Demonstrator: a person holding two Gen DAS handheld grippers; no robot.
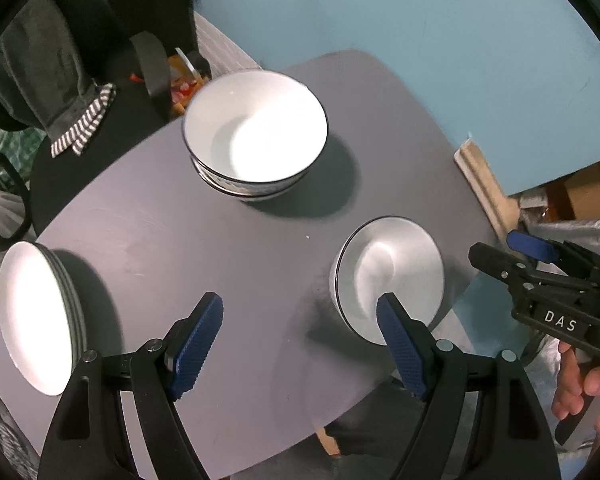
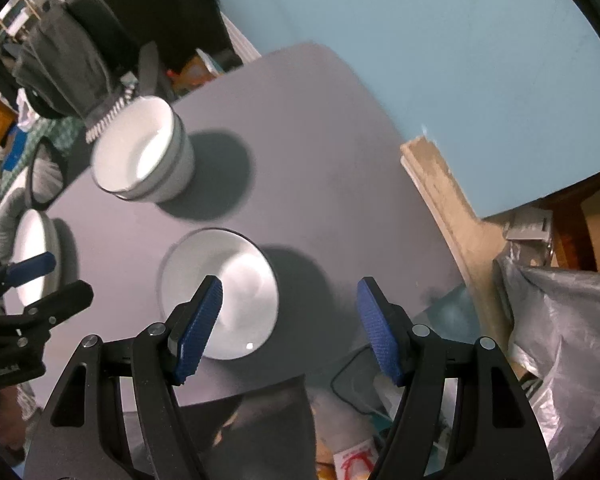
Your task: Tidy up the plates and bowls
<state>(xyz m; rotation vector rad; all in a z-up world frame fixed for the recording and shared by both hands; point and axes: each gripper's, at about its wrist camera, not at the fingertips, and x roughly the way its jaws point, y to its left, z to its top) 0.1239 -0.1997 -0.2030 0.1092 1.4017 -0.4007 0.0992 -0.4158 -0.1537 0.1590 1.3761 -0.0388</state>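
Observation:
On the grey table (image 1: pixel 172 220) a stack of white dark-rimmed bowls (image 1: pixel 256 132) stands at the back. A single small white bowl (image 1: pixel 388 276) sits near the right edge, and a stack of white plates (image 1: pixel 32 316) lies at the left. My left gripper (image 1: pixel 300 324) hangs open above the table with nothing between its fingers, its right finger just over the small bowl. My right gripper (image 2: pixel 290 320) is also open and empty above the small bowl (image 2: pixel 220 292), its left finger over the bowl's inside. The bowl stack (image 2: pixel 140 152) and plates (image 2: pixel 36 256) lie further left.
A black chair draped with grey cloth (image 1: pixel 60 64) stands behind the table at the left. A wooden board (image 2: pixel 440 208) leans past the right edge, with plastic bags (image 2: pixel 560 320) beyond. A hand (image 1: pixel 580 380) holds the right gripper (image 1: pixel 500 250); the left gripper (image 2: pixel 70 274) shows at the left.

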